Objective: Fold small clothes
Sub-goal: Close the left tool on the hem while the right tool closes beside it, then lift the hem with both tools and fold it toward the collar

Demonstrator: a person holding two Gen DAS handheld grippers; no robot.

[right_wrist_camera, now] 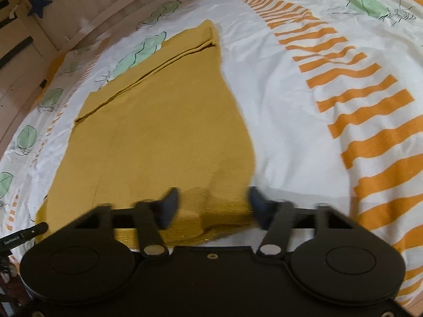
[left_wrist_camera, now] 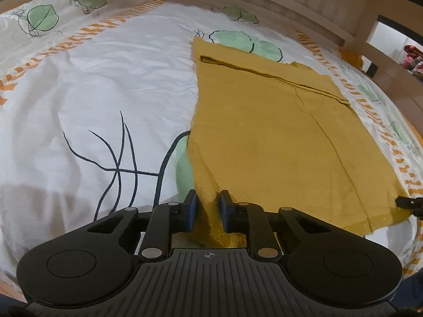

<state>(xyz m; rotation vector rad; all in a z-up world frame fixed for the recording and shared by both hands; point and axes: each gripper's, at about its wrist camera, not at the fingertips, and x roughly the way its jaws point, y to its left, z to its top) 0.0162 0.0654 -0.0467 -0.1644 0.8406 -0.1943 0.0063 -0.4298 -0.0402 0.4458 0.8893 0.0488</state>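
Note:
A mustard-yellow knitted garment lies spread flat on the bed, with a folded band across its far end. My left gripper is shut on its near left corner, and the cloth bunches up between the two pads. In the right wrist view the same garment stretches away from me. My right gripper stands over the near right corner with its jaws apart. The cloth lies slightly rumpled between them, and the fingers are blurred. One black finger of the right gripper shows at the garment's near right edge.
The bed sheet is white with green leaves and orange stripes. A wooden bed frame runs along the far side, and the bed's edge lies close to the garment's far side. A dark blue star hangs on the wall.

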